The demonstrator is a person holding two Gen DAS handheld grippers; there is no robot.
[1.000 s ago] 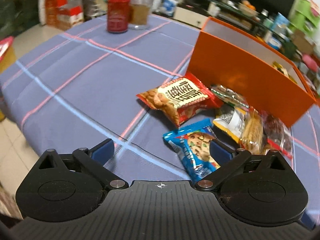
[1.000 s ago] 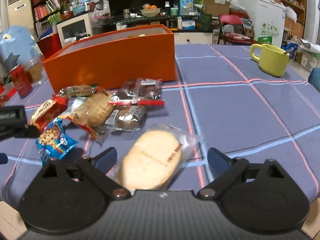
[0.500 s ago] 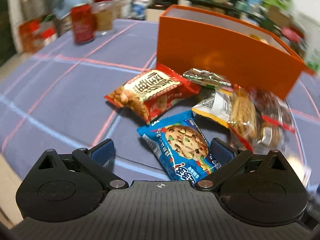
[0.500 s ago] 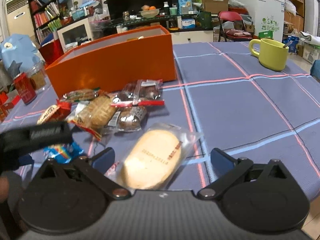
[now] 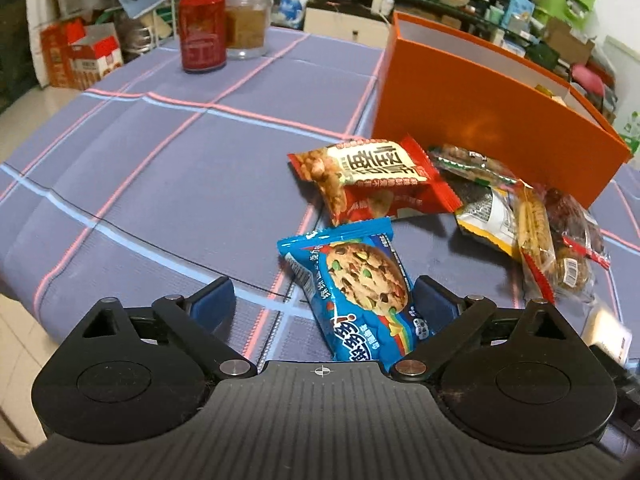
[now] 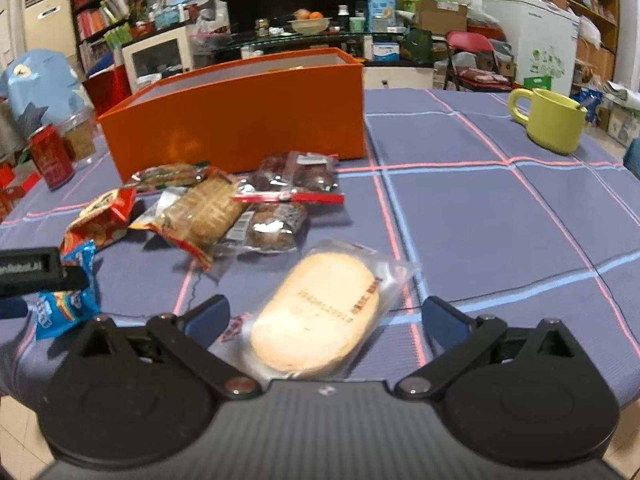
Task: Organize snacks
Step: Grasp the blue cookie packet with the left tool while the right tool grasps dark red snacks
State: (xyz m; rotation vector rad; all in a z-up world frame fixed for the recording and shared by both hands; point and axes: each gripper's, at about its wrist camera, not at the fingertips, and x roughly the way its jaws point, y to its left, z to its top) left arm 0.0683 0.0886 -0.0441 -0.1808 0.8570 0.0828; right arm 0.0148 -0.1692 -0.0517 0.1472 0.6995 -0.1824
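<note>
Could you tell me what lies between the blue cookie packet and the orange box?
In the left wrist view, the red peanut packet lies between the blue cookie packet and the orange box, on the tablecloth.

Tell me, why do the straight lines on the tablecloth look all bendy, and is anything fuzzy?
Left wrist view: the fisheye lens bows the tablecloth stripes and the orange box wall; the cookie packet looks sharp. Right wrist view: the same bending, a slightly soft picture, and soft glare on the round biscuit's wrapper.
</note>
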